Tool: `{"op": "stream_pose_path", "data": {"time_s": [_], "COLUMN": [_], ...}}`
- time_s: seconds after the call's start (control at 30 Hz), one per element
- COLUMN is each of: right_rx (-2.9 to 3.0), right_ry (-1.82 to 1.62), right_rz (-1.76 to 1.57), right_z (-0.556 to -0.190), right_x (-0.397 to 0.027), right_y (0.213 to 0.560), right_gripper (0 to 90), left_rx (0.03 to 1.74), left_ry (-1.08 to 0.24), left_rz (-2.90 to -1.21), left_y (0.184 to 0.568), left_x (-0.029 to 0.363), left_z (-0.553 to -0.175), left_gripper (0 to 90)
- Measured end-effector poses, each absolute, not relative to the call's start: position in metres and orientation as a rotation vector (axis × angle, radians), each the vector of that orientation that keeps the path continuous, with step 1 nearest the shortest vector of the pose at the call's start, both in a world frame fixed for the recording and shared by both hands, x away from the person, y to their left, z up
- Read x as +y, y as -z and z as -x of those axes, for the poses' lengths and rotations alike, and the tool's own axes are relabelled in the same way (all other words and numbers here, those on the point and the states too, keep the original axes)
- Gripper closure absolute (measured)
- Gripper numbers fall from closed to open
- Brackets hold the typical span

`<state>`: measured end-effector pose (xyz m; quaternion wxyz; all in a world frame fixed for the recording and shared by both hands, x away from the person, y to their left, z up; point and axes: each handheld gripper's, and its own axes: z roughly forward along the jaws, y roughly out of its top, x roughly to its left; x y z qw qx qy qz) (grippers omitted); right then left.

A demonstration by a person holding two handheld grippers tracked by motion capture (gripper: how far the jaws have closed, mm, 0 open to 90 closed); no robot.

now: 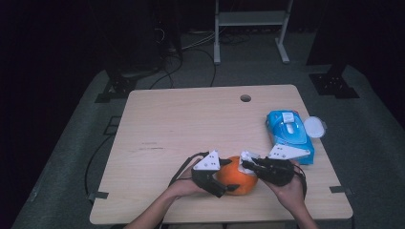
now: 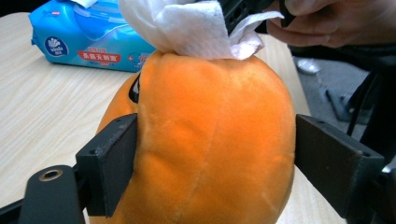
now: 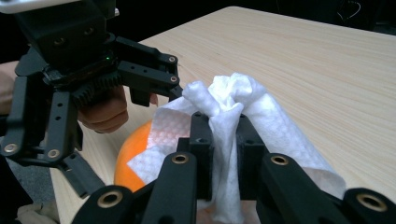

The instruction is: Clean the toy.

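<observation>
Orange plush (image 1: pixel 235 177): table's (image 1: pixel 191 119) 6 o'clock edge, upright.
Left gripper (image 2: pixel 215 154): jaws squeezing its flanks.
Right gripper (image 3: pixel 224 154): pinching white wipe (image 3: pixel 224 107) on top.
Blue wipes pack (image 1: pixel 289 136): 2 o'clock, apart.

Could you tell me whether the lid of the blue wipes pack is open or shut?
Open: the wipes pack's round white lid is flipped out to its side.

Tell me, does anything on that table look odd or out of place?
One small thing: the wipes pack at the table's right edge lies with its round lid flipped open. Otherwise nothing is spilled or damaged. The left gripper clamps the orange plush while the right gripper presses a crumpled wipe on it.
</observation>
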<state>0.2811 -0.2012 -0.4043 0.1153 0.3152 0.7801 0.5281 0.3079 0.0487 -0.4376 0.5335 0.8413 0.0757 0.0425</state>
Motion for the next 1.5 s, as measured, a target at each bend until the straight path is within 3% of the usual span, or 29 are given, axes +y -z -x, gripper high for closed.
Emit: {"op": "stream_pose_path", "data": {"time_s": [0.13,0.37,0.63,0.87,1.07,1.3,1.5], "right_rx": [2.268,2.362,2.29,2.322,2.284,2.253,2.256], "right_ry": [-1.525,-1.437,-1.448,-1.385,-1.422,-1.432,-1.476], "right_rz": [-0.888,-0.745,-0.87,-0.815,-0.959,-1.02,-0.932], "right_z": [-0.273,-0.26,-0.272,-0.269,-0.28,-0.278,-0.266], "right_x": [-0.191,-0.152,-0.179,-0.161,-0.191,-0.208,-0.197], "right_y": [0.397,0.397,0.395,0.396,0.399,0.4,0.391], "right_gripper": [80.4,80.5,80.6,80.7,80.2,80.5,80.6], "left_rx": [0.209,0.217,0.182,0.141,0.138,0.192,0.278], "left_ry": [-0.139,-0.165,-0.173,-0.178,-0.178,-0.134,-0.119], "left_rz": [-2.018,-2.016,-2.02,-2.033,-2.031,-2.009,-1.982], "left_y": [0.436,0.436,0.436,0.438,0.438,0.44,0.44], "left_x": [0.045,0.039,0.035,0.033,0.033,0.043,0.046], "left_z": [-0.305,-0.301,-0.299,-0.295,-0.296,-0.304,-0.31], "left_gripper": [26.0,25.6,25.3,25.0,25.5,25.7,25.6]}}
